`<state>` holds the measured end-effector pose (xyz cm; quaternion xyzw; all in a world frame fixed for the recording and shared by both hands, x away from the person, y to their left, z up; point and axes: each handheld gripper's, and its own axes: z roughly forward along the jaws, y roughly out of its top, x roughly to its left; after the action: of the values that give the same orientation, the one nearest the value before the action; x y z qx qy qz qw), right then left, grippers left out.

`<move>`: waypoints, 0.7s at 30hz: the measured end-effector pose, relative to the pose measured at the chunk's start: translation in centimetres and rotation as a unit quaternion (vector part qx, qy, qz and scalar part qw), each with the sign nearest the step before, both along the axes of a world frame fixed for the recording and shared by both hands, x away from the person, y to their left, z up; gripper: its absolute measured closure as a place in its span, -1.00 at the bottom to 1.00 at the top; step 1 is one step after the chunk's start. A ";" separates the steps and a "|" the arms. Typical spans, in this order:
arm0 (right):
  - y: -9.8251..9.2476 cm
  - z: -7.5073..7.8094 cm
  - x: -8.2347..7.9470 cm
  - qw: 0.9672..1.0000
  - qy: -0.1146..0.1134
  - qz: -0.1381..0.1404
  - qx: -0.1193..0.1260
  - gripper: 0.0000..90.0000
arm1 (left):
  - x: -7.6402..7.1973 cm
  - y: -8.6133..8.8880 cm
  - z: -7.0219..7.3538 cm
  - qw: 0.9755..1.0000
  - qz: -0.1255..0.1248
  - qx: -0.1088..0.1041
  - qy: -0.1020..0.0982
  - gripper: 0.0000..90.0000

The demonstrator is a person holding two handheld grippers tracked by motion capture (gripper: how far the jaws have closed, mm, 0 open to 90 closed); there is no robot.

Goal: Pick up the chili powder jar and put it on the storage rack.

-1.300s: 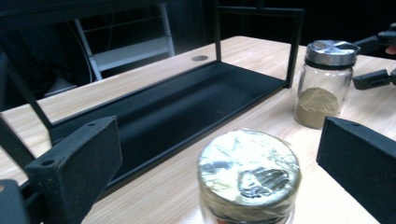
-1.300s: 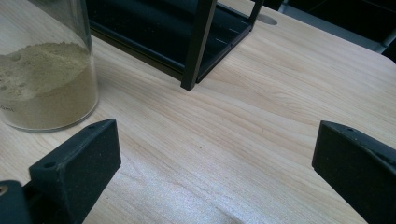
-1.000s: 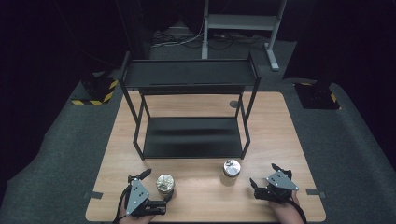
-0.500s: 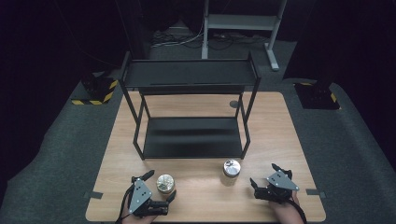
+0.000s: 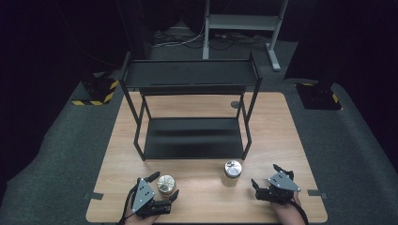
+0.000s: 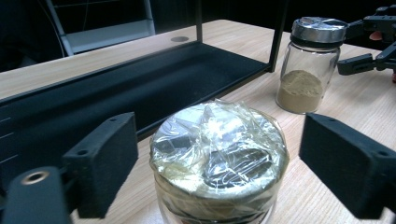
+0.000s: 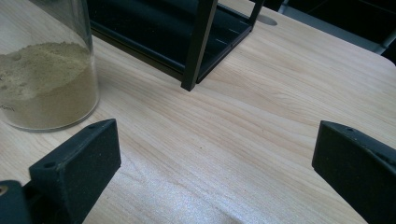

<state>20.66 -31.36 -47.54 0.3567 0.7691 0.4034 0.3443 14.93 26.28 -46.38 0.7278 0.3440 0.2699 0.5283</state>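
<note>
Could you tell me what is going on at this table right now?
A person holds a gripper in each hand at a wooden table with a black two-tier shelf. The left gripper straddles a foil-topped jar; its jaws have just been closing, though gaps remain beside the jar. The right gripper rests open beside a glass spice jar of tan powder, holding nothing.

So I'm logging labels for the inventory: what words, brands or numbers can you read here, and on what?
None can be read.
Spice jar: a tiny grey mark low on the glass, too small and blurred.
Foil-topped jar: no print shows.
Black rack: unmarked.
</note>
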 end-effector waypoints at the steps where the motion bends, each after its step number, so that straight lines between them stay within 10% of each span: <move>1: 0.0 0.0 0.0 1.000 0.001 0.000 0.000 -1.00 | 0.0 0.1 0.0 1.000 -0.001 -0.002 0.001 -0.68; 21: -0.1 0.0 0.1 1.000 0.002 0.001 0.001 -1.00 | 0.3 0.6 -0.2 1.000 -0.010 0.002 0.001 -0.25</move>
<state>20.71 -31.44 -47.51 0.3571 0.7694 0.4042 0.3422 15.20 26.89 -46.57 0.7324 0.3370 0.2643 0.5292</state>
